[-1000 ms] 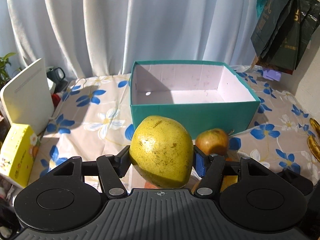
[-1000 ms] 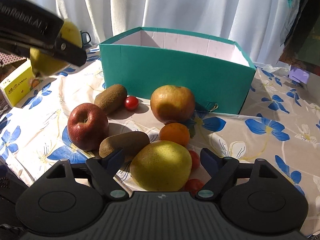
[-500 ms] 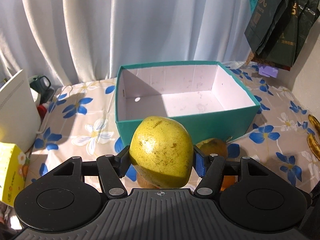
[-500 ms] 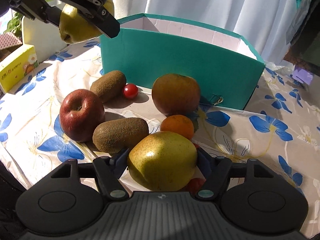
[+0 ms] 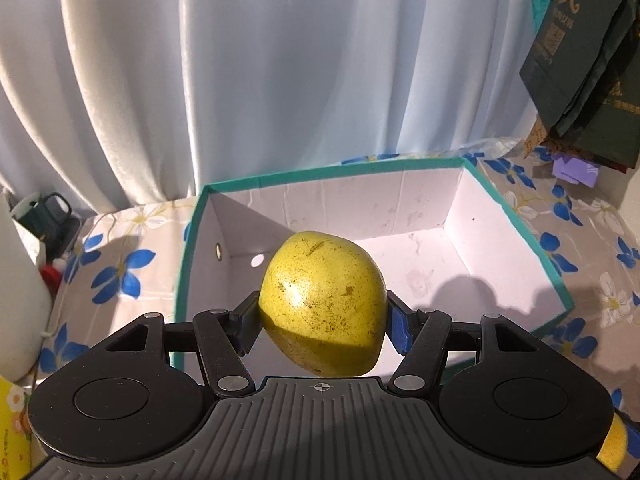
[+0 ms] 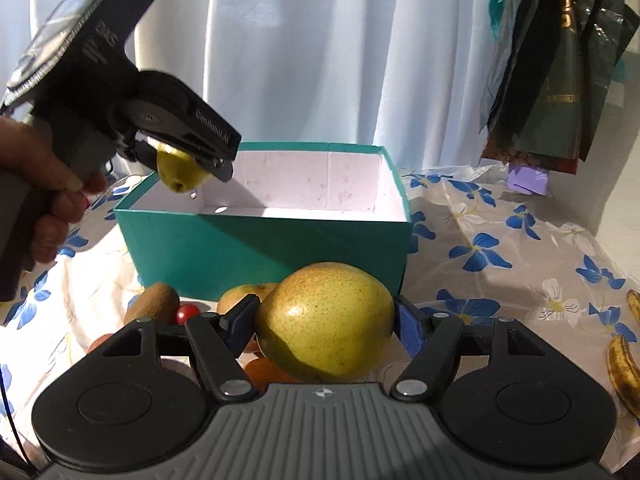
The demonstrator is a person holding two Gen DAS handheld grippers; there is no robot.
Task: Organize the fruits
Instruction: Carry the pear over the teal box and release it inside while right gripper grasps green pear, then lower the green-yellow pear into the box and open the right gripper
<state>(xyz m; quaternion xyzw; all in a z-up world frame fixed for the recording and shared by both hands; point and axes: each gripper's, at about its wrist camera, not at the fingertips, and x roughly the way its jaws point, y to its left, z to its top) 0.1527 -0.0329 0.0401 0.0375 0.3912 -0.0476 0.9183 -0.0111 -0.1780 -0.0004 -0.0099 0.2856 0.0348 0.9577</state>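
My left gripper (image 5: 322,320) is shut on a yellow-green pear (image 5: 324,304) and holds it above the near left part of the open teal box (image 5: 556,276), whose white inside holds nothing. The right wrist view shows that gripper (image 6: 188,168) and its pear (image 6: 180,170) over the box's (image 6: 264,252) left rear corner. My right gripper (image 6: 324,324) is shut on a second pear (image 6: 326,320), lifted in front of the box. Below it lie a kiwi (image 6: 154,306), a cherry tomato (image 6: 187,312), a brownish apple (image 6: 240,296) and an orange (image 6: 264,372).
A floral tablecloth (image 6: 500,264) covers the table. Bananas (image 6: 624,368) lie at the right. Dark bags (image 6: 560,72) hang at the back right before a white curtain (image 6: 320,40). A white device (image 5: 20,300), a dark mug (image 5: 44,208) and a yellow carton (image 5: 12,420) stand at the left.
My left gripper has carried its pear forward and up over the box. My right gripper has closed on the second pear and lifted it off the table.
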